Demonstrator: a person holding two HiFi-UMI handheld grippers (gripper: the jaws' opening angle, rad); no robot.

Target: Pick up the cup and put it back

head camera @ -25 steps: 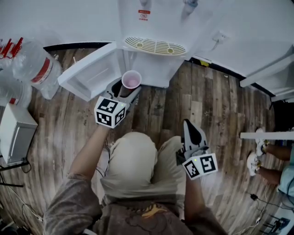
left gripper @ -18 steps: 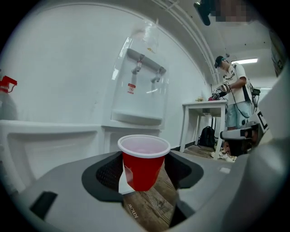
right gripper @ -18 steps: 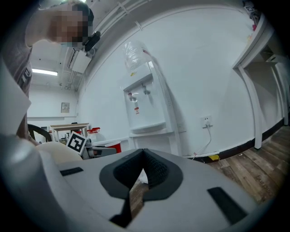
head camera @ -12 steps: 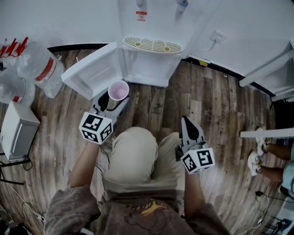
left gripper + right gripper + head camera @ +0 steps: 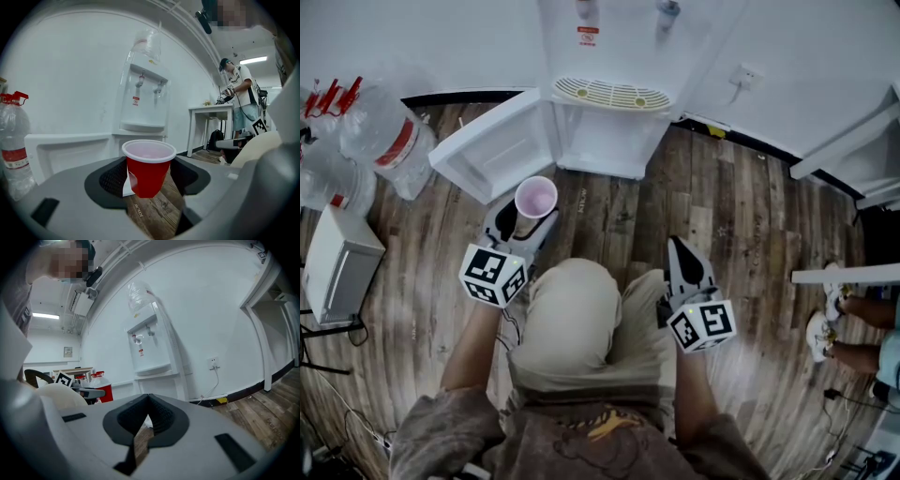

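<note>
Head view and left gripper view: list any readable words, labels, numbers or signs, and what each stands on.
No text reads clearly.
Red-and-white sticker on white water dispenser: too small.
Red label on clear plastic water bottle: blurred.
Dark letters on wooden floor plank: illegible.
Red plastic cup: no print visible.
Black-and-white marker cubes: patterns only.

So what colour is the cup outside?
Red, white rim; the cup shows best in the left gripper view.

Nothing can be read: the red sticker [image 5: 588, 35] on the far water dispenser [image 5: 600, 131] and the left bottles' [image 5: 389, 141] labels are too small.
</note>
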